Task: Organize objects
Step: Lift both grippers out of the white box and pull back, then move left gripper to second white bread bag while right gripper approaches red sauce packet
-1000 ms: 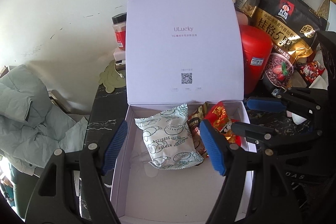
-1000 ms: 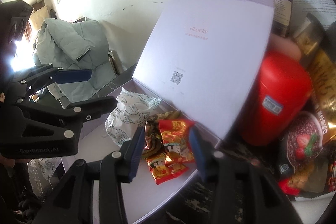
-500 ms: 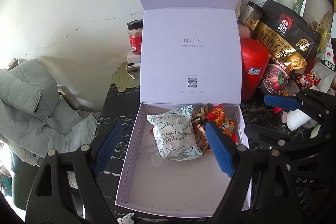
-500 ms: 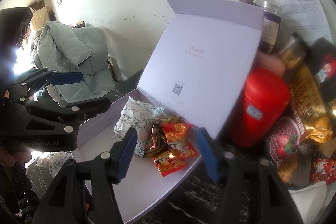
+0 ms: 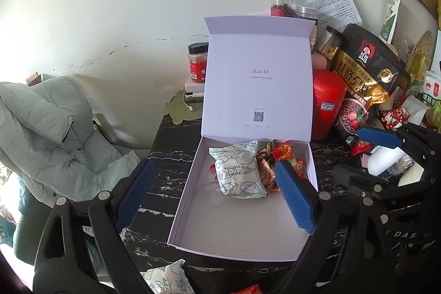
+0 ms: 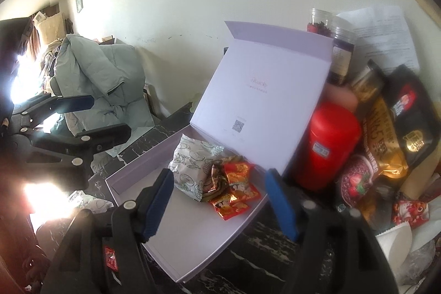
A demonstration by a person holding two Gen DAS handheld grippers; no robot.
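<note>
Two tongs: left tongs (image 5: 213, 196) and right tongs (image 6: 220, 204) both spread wide, nothing between the blue pads; each hangs over the front half of the box, likely free for the next pickup.
Box: pale lilac gift box (image 5: 187, 200) sits on the dark marbled bench (image 5: 165, 156), near its left edge; lid (image 5: 257, 79) stands upright on the back hinge and appears to lean on the clutter behind, so the tray stays accessible.
Contents: all packed against the box's back wall, toward its back right corner. White pastry packet (image 5: 238, 170) with line drawings on the left, brown candy (image 5: 263, 164) in the middle, red-and-gold snack packets (image 6: 237, 192) on the right. Front half of the tray bare, room for more.
Not yet boxed: another white packet (image 5: 165, 277) on the bench at the front edge, just outside the box; a small red wrapper (image 6: 110, 261) low near the right tongs frame.
Behind box: red canister (image 5: 326, 104), black oat bag (image 5: 369, 73), jars, printed sheet, all along the bench's back right.
Writing: lid reads "ULucky" plus a QR code; oat bag shows the Quaker logo and Chinese characters; tongs frame reads "DAS". Smaller print unreadable.
</note>
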